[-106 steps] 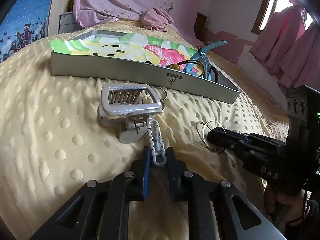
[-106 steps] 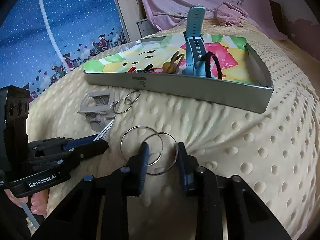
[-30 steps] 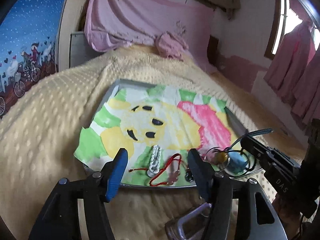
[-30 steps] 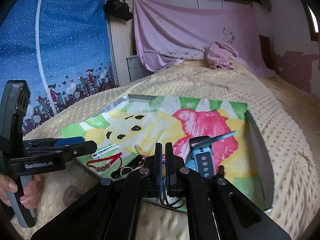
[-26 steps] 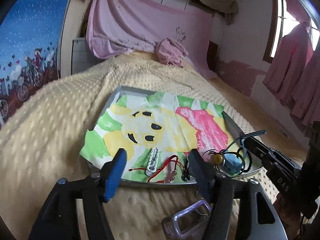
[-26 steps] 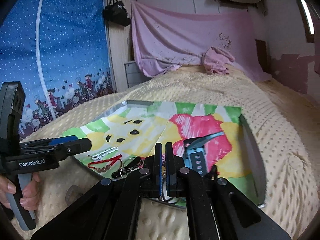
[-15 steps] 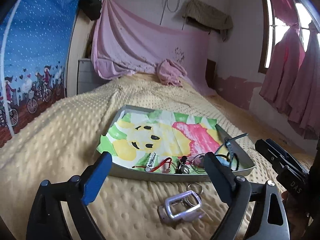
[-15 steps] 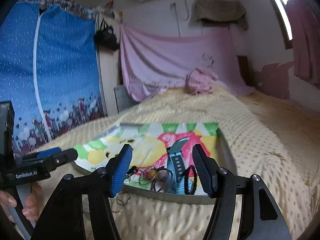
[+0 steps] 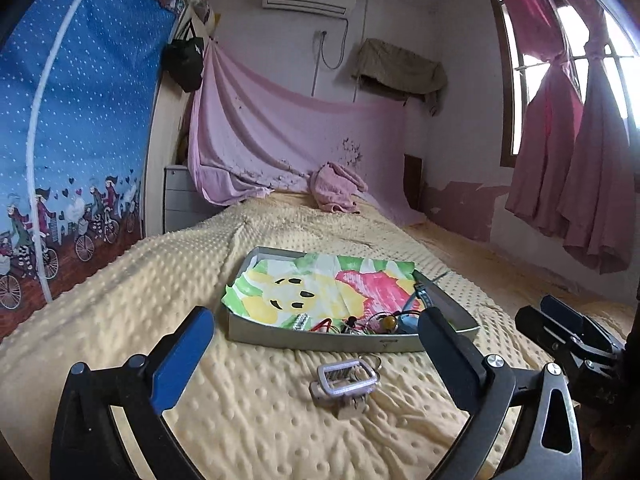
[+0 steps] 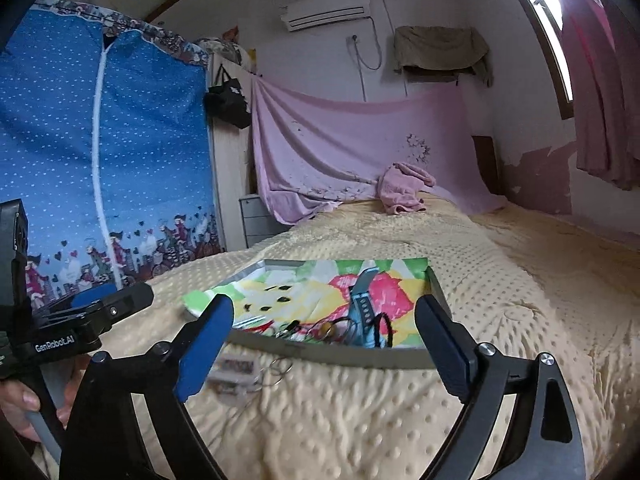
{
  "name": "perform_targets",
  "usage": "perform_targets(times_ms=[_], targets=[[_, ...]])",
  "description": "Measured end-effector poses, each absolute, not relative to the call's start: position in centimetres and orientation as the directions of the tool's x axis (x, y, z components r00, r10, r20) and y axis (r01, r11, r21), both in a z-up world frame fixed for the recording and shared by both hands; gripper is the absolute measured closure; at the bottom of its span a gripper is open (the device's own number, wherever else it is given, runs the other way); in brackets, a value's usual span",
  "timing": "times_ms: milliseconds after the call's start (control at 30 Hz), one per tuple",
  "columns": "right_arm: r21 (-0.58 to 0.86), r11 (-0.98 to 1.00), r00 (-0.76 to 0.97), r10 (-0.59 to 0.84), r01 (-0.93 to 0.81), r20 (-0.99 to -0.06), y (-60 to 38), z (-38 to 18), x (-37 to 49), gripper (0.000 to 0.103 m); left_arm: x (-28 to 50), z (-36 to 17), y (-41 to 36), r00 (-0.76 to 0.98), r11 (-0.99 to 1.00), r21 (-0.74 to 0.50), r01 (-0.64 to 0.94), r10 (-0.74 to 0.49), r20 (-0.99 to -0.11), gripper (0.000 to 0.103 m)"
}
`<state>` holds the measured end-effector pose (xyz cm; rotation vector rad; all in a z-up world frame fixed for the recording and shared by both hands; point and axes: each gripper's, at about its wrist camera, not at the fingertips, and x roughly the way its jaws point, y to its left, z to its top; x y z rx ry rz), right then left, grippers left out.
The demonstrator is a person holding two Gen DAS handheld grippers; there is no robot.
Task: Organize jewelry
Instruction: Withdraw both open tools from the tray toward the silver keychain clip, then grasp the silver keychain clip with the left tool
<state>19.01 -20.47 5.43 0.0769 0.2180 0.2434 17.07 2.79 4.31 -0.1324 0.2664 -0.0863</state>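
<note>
I hold both hand-held grippers, left [image 9: 316, 344] and right [image 10: 324, 336], empty, jaws just spread wide. The metal tray [image 9: 344, 342] holds the bracelets and watch. Next I'd take the pearly plastic hair clip [image 9: 346, 382] and thin wire rings [image 10: 276, 368] off the nubby bedspread [image 9: 260, 420].

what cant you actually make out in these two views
- Small jewelry along the tray's near edge: tangled and too small in both views, partly behind the tray wall.
- Hair claw clip in the right wrist view: blurred, partly behind the right tool's finger.
- Right tool in the left wrist view: cut off by the right edge.
</note>
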Motion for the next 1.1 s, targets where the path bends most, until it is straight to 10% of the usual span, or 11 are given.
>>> perform_targets(times_ms=[700,1100], targets=[[0.087,0.96,0.912,0.281,-0.267,-0.299,-21.1,3.9,18.9,0.013,16.8,1.1,2.5,0.907,0.993,-0.046,0.109,-0.118,-0.405,0.0],[0.114,0.946,0.856,0.323,-0.303,-0.403,-20.8,1.5,23.5,0.015,21.9,-0.9,3.0,0.83,0.968,-0.21,0.136,-0.227,-0.51,0.012]])
